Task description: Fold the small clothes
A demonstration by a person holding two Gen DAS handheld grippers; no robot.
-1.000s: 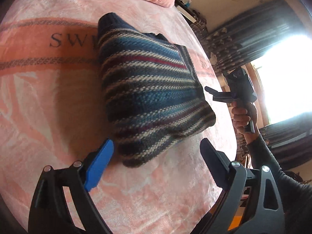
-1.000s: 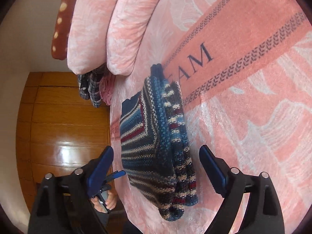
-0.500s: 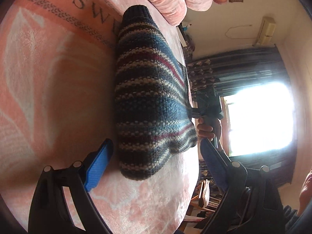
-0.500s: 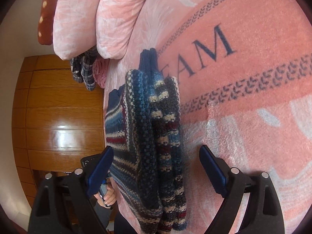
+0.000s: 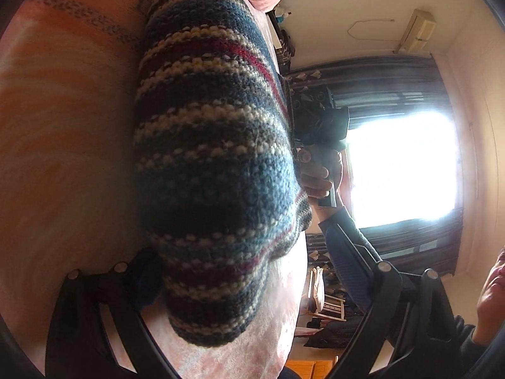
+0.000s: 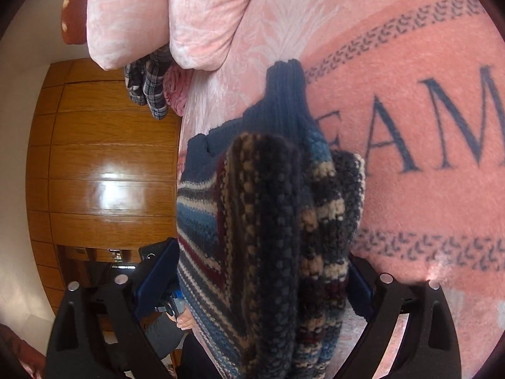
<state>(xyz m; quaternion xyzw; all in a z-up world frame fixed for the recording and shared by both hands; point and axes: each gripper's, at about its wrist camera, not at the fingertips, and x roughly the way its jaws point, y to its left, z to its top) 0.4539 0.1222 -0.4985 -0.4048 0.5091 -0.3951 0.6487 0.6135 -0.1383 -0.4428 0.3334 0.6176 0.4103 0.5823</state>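
Blown-out window (image 5: 401, 164) glare backlights the dim, blurred sweater (image 5: 214, 158); fisheye edges warp

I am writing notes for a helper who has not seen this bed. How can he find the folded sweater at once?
Look at the pink blanket with big dark letters covering the bed. The sweater lies folded on it near the edge, below the pink pillows. It is the only thick knit with blue, cream and dark red stripes; the checked cloth nearby is thin.

A pink patterned blanket (image 6: 410, 47) with dark lettering covered the bed, pink pillows (image 6: 164, 9) piled at its head. Behind them stood a glossy wooden wardrobe (image 6: 104, 189). On the opposite side, a window (image 5: 401, 170) blazed white between dark curtains (image 5: 378, 82), under a cream wall (image 5: 347, 15).
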